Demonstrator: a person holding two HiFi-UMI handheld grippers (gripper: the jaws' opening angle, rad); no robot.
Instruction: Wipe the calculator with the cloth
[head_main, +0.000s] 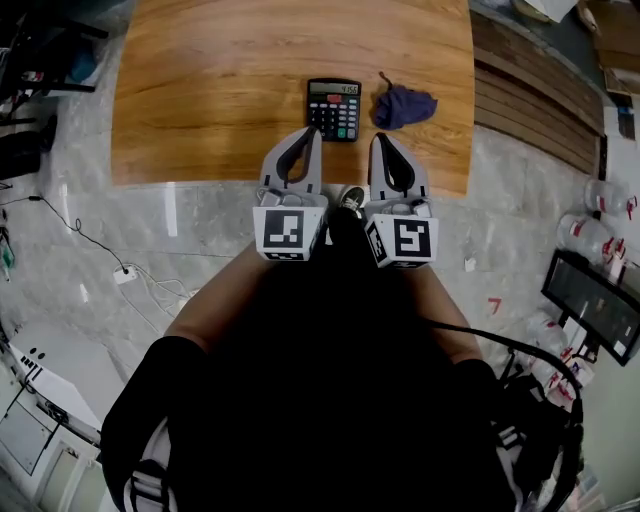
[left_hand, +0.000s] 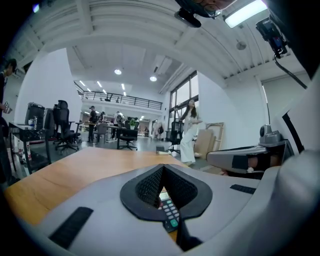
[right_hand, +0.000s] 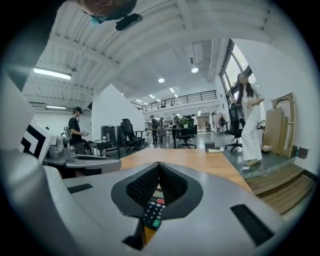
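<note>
Calculator, black desk type (head_main: 333, 109), lies flat on the wooden tabletop (head_main: 200, 90), with a crumpled dark-blue cloth (head_main: 403, 106) just right of it, untouched. Left gripper (head_main: 314, 133) and right gripper (head_main: 379, 140) are both clenched and empty, side by side at the near edge. Probably the right is lined up for the cloth.

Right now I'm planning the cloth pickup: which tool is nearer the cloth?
The right tool: its tip lies just short of the cloth, while the left tool points at the calculator.
</note>
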